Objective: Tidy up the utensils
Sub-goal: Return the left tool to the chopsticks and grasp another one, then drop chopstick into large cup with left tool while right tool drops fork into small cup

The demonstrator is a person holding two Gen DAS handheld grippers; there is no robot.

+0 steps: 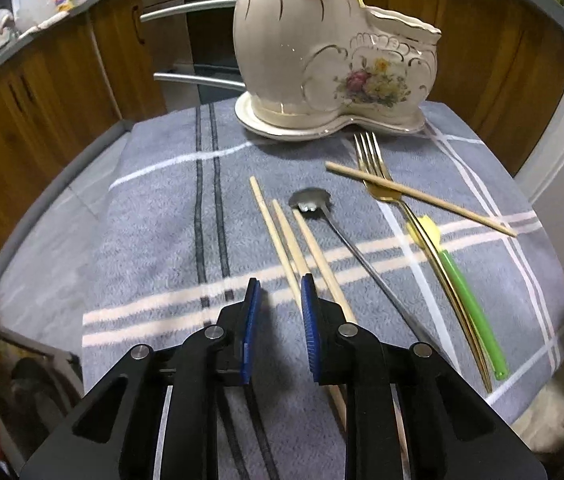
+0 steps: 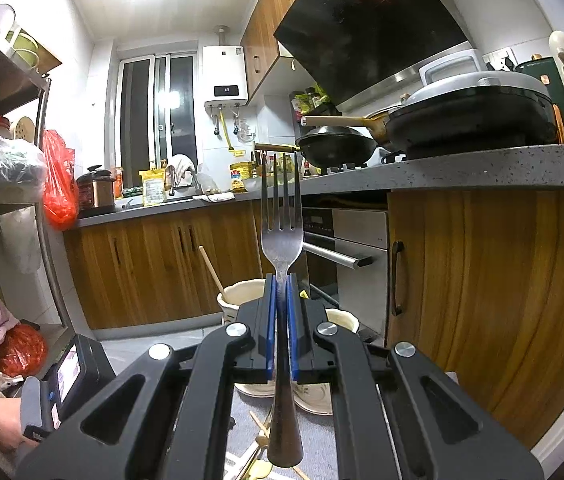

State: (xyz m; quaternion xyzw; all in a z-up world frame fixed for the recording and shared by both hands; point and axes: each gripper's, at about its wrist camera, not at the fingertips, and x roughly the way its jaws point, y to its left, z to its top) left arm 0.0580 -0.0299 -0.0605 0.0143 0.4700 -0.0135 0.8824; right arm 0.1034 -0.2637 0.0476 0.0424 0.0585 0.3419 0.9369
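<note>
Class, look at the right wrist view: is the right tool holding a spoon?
No. The right tool is shut on a silver fork, whose four tines point upward.

Water heater [image 2: 225,76] display: "18", approx.

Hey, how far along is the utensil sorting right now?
Early going. One chopstick already stands in the ceramic holder. In hand: the right claw is shut on a silver fork, raised above the holder. Left on the towel: four chopsticks, a spoon, a gold fork and a green straw. The left claw is open over the chopsticks.
</note>
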